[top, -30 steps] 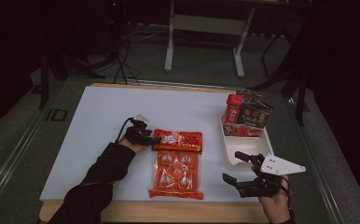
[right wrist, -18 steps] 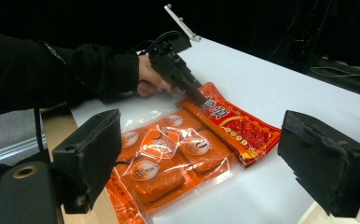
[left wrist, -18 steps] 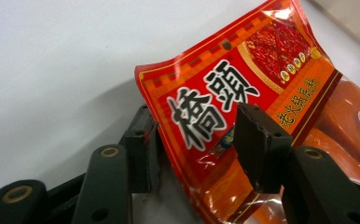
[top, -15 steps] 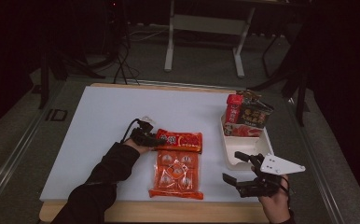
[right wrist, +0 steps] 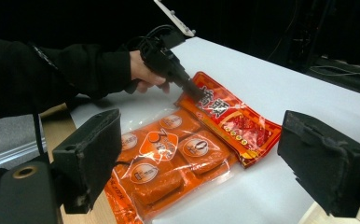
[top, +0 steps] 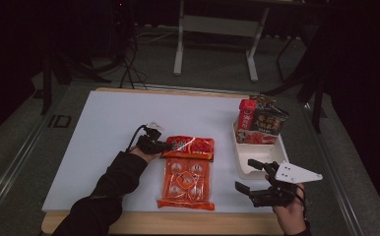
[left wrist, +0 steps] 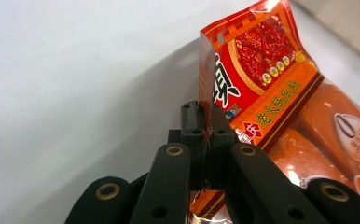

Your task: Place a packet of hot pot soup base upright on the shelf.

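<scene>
Since 1 second ago the left gripper (top: 164, 145) has closed its 2 jaws on the edge of the red packet (top: 189, 146), mid-tabletop, overlapping the orange packet (top: 185, 183) toward the near edge. The right gripper (top: 254, 178) holds nothing, jaws wide apart, unmoved near the near right corner.

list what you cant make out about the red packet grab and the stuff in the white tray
- Left tongs are shut on the red packet; their black fingers cover the pinched edge in the left gripper view.
- High view: the printing on the red packet is too small to read.
- White tray: the upright packets are dim and small, so their count and contents stay unclear.
- Right gripper view: the open right tongs hide part of the orange pack.
</scene>
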`<state>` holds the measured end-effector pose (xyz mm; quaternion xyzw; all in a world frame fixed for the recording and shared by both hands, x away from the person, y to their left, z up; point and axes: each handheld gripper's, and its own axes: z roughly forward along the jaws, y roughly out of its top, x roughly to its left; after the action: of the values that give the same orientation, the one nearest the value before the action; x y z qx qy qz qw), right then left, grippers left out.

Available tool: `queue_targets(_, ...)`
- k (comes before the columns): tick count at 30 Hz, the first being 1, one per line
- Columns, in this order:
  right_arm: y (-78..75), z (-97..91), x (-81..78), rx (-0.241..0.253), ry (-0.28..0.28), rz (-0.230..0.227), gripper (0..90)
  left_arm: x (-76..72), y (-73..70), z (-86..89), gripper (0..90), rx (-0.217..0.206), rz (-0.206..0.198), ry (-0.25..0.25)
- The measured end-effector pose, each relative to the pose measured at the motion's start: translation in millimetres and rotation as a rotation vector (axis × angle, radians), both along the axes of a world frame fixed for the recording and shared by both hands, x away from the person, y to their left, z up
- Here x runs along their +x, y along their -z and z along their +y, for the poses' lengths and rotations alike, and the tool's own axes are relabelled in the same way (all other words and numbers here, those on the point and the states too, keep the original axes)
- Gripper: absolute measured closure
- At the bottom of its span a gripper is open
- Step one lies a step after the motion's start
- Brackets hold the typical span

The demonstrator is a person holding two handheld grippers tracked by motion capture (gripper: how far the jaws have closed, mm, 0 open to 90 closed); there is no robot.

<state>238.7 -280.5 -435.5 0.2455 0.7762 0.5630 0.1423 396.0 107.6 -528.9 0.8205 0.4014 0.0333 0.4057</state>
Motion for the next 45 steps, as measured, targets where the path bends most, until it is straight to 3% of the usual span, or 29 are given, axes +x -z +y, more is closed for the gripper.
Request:
queue_targets(6,-0.5,-0.5,0.4,-0.020,0.027,-0.036,13.8,-8.9,-11.2,2.1,89.9,-0.036,-0.050,-0.011)
queue_targets(10,-0.7,-1.3,0.8,-0.021,0.039,-0.034,13.7,-13.9,-21.9,4.7,90.0,-0.061,-0.072,-0.011)
queue_targets(15,-0.7,-4.7,2.5,0.004,0.076,0.004,11.8,-21.0,-34.8,5.5,90.0,-0.071,-0.095,-0.006)
queue_targets(19,-1.8,-4.2,1.4,-0.005,0.103,-0.016,10.6,-26.0,-43.0,5.9,90.0,-0.089,-0.109,-0.007)
queue_targets(31,-3.9,-2.1,5.9,-0.020,0.136,-0.009,11.1,-37.4,-64.6,5.5,90.0,-0.116,-0.158,0.030)
queue_targets(45,-18.3,10.2,18.2,-0.004,0.121,-0.015,13.8,-55.6,-86.8,3.4,90.0,-0.180,-0.203,0.071)
